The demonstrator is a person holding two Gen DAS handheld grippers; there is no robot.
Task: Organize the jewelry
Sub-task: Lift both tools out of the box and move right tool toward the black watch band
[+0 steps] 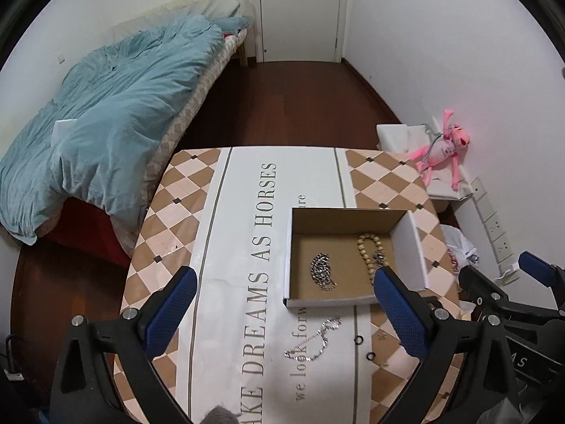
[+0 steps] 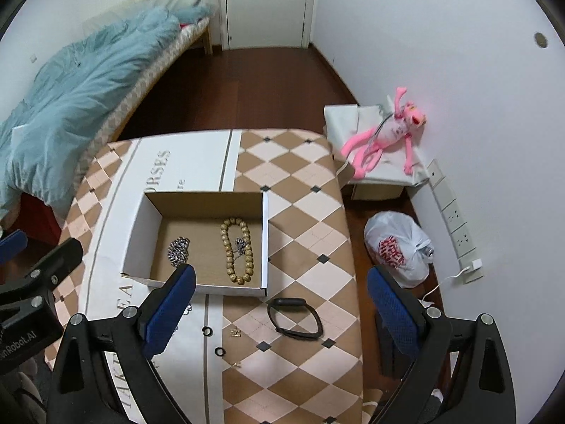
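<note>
An open cardboard box (image 1: pixel 289 247) (image 2: pixel 141 233) stands on the table. Inside lie a silver chain (image 1: pixel 321 270) (image 2: pixel 179 249) and a wooden bead bracelet (image 1: pixel 369 247) (image 2: pixel 237 251) with a small silver piece. On the cloth in front of the box lie a sparkly silver necklace (image 1: pixel 314 341), two black rings (image 2: pixel 207 331) (image 2: pixel 219 351) (image 1: pixel 358 340), small gold pieces (image 2: pixel 234 333) and a black wristband (image 2: pixel 295 318). My left gripper (image 1: pixel 282 314) is open and empty above the necklace. My right gripper (image 2: pixel 280 312) is open and empty above the wristband.
The table carries a checkered cloth with lettering (image 1: pixel 263 282). A bed with a blue duvet (image 1: pixel 106 116) is on the left. A pink plush toy (image 2: pixel 385 134) lies on a white box at right, beside a white plastic bag (image 2: pixel 399 251) and wall sockets (image 2: pixel 459 226).
</note>
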